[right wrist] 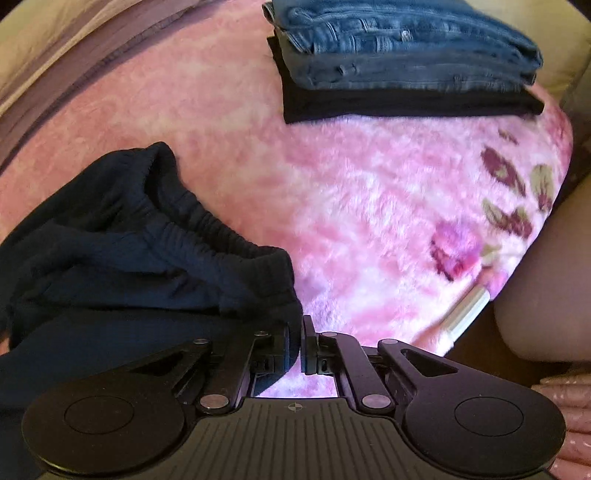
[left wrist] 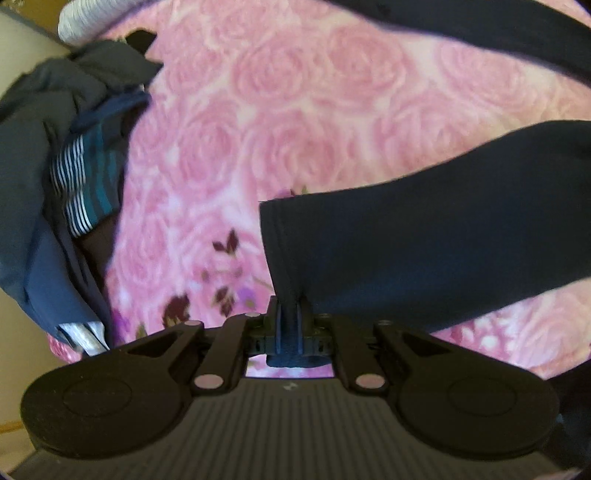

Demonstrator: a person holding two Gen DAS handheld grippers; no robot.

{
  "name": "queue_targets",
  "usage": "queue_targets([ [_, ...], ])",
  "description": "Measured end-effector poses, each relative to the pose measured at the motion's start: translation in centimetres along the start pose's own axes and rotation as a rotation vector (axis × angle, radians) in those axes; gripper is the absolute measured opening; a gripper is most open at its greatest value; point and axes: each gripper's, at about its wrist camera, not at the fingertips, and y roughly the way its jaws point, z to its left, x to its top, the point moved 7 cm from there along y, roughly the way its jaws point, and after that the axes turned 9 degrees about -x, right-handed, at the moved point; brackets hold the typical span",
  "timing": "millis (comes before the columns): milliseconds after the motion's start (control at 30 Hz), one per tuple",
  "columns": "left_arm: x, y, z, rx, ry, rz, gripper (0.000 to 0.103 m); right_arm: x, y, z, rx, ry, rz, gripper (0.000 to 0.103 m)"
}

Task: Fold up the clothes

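Note:
The dark navy trousers [left wrist: 424,251] lie across a pink rose-patterned blanket [left wrist: 295,110]. In the left wrist view one leg runs in from the right, and my left gripper [left wrist: 290,306] is shut on its hem end. Another dark band of the same fabric [left wrist: 480,26] crosses the top right. In the right wrist view the gathered elastic waistband [right wrist: 207,221] is bunched at the left. My right gripper [right wrist: 300,325] is shut on the waistband's corner, with the blanket [right wrist: 369,203] beyond it.
A heap of unfolded clothes [left wrist: 55,147], including a striped piece [left wrist: 85,177], sits at the blanket's left edge. A stack of folded jeans [right wrist: 406,55] rests at the far side. A white stick-like object [right wrist: 465,310] lies near the right edge, beside a pale rounded shape [right wrist: 546,295].

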Motion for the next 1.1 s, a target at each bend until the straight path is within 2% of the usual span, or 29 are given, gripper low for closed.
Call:
queue_targets([
  [100,0.4,-0.5,0.6,0.022,0.002,-0.028,0.017,0.7,-1.3,1.8,-0.072,-0.062,-0.027,0.009],
  [133,1.0,-0.8,1.2,0.022,-0.005,-0.046,0.018,1.0,-1.8,2.5,-0.098,-0.091,-0.043,0.025],
  [167,1.6,-1.1,1.8,0.022,-0.013,-0.063,0.024,1.3,-2.4,3.2,-0.125,-0.114,-0.065,0.049],
  [200,2.3,-1.4,2.5,0.022,-0.020,-0.080,0.028,1.5,-3.1,4.0,-0.140,-0.122,-0.093,0.062],
  [233,3.1,-1.7,3.1,0.022,-0.025,-0.100,0.029,1.6,-3.9,4.7,-0.147,-0.124,-0.122,0.069],
  [367,10.1,-1.1,3.8,-0.025,0.015,-0.213,0.037,1.1,-6.5,9.2,-0.128,-0.135,-0.174,0.069],
  [533,21.9,2.0,0.2,-0.160,0.088,-0.345,0.050,-1.8,-7.5,16.9,-0.058,-0.177,-0.149,0.069],
  [667,30.0,5.4,-3.8,-0.265,0.153,-0.387,0.051,-4.8,-7.8,22.8,-0.032,-0.194,-0.108,0.069],
  [767,33.9,8.2,-6.1,-0.290,0.190,-0.391,0.049,-6.5,-7.5,25.7,-0.027,-0.213,-0.081,0.069],
  [833,35.1,9.6,-6.2,-0.276,0.220,-0.389,0.039,-7.1,-7.3,26.8,-0.031,-0.224,-0.066,0.069],
  [900,35.2,9.4,-5.5,-0.231,0.259,-0.422,0.006,-7.5,-7.0,27.7,-0.036,-0.231,-0.051,0.069],
  [1000,33.2,6.4,-2.4,-0.206,0.165,-0.494,0.006,-7.5,-7.0,28.8,-0.039,-0.234,-0.042,0.069],
  [1100,28.1,3.2,1.7,-0.264,0.021,-0.523,0.007,-6.7,-7.5,30.0,-0.032,-0.232,-0.051,0.069],
])
